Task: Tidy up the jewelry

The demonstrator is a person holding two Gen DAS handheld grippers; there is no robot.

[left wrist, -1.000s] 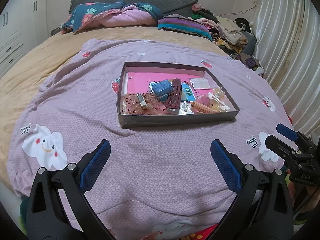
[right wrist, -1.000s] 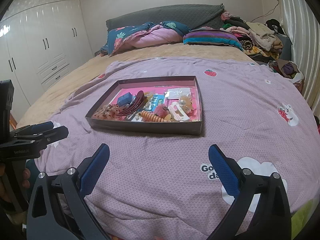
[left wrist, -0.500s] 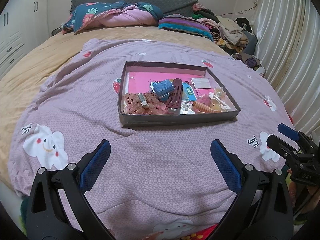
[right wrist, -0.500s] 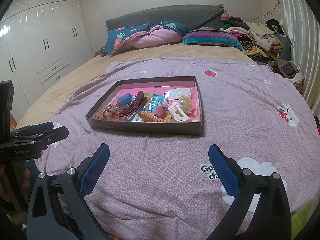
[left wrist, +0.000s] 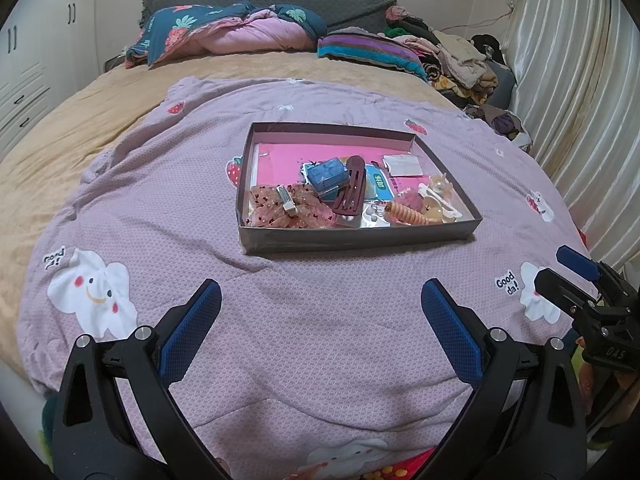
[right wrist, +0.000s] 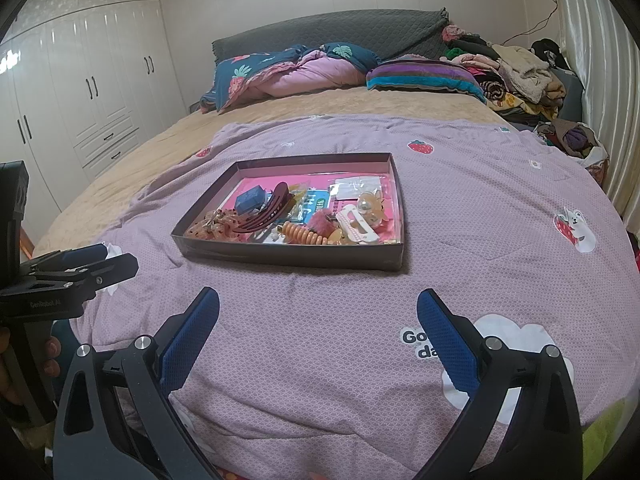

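Grippers over bed, fingers spread wide, empty.
Left gripper [left wrist: 320,322] and right gripper [right wrist: 318,330] near tray [left wrist: 360,236] of hair accessories on lilac quilt [left wrist: 160,208].

"Good da!" on quilt [left wrist: 507,285], "GenRobot.AI" on left tool [right wrist: 44,303], "DAS" on right tool [left wrist: 614,354]

A wide bed [right wrist: 320,112] with a grey padded headboard [right wrist: 332,32] lies ahead. White wardrobes [right wrist: 80,92] line the wall to the left; pale curtains [left wrist: 580,100] hang to the right.
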